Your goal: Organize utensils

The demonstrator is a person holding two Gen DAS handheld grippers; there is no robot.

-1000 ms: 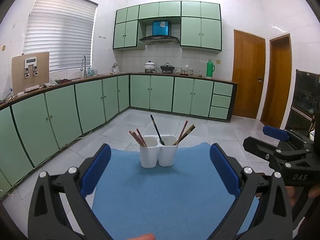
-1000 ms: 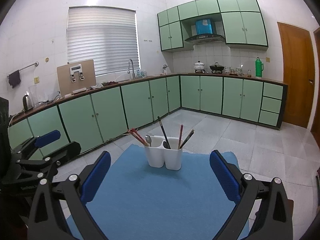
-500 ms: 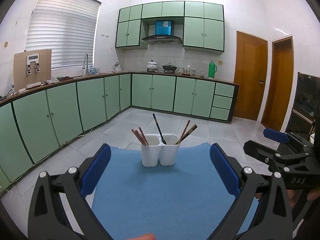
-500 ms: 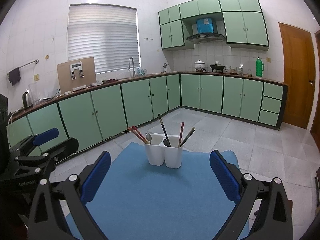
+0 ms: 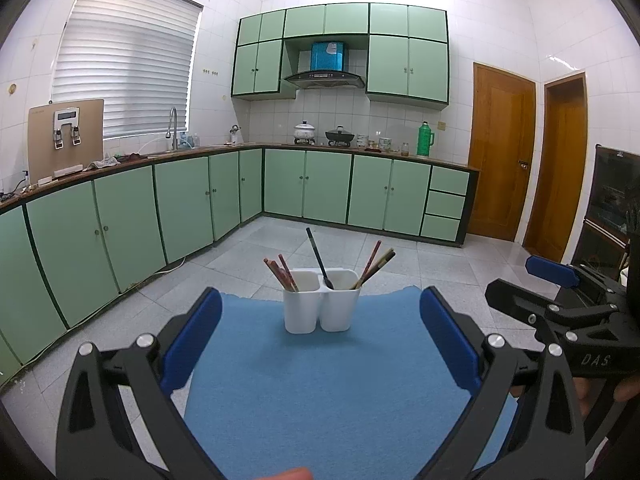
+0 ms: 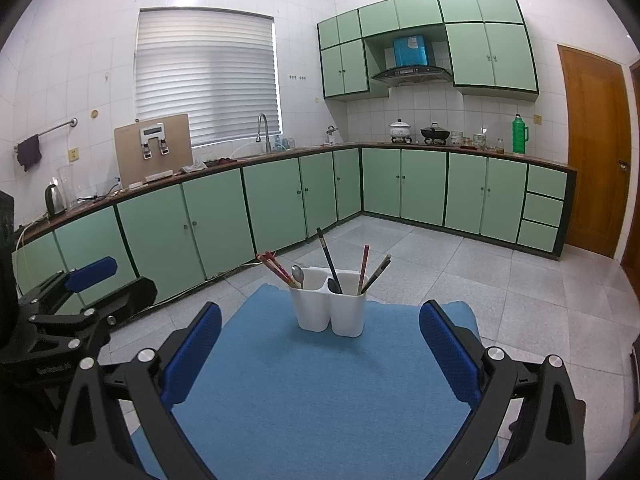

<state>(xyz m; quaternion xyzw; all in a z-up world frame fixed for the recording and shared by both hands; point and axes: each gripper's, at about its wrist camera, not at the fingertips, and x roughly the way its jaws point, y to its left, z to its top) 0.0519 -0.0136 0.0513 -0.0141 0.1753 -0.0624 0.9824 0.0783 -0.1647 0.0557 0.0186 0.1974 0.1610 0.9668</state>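
A white two-compartment utensil holder stands upright at the far end of a blue mat. Its left cup holds reddish chopsticks and a metal spoon. The right cup holds a dark-handled spoon and more chopsticks. My left gripper is open, empty, well short of the holder. My right gripper is likewise open and empty. Each gripper shows at the side of the other's view: the right gripper and the left gripper.
Green cabinets line the back and left walls under a worktop with a sink tap, pots and a green flask. Wooden doors stand at the right. Grey tiled floor lies beyond the mat.
Both views have tilted slightly upward and drawn back a little, so the holder sits a bit farther off. The grippers stay open; nothing on the mat moved.
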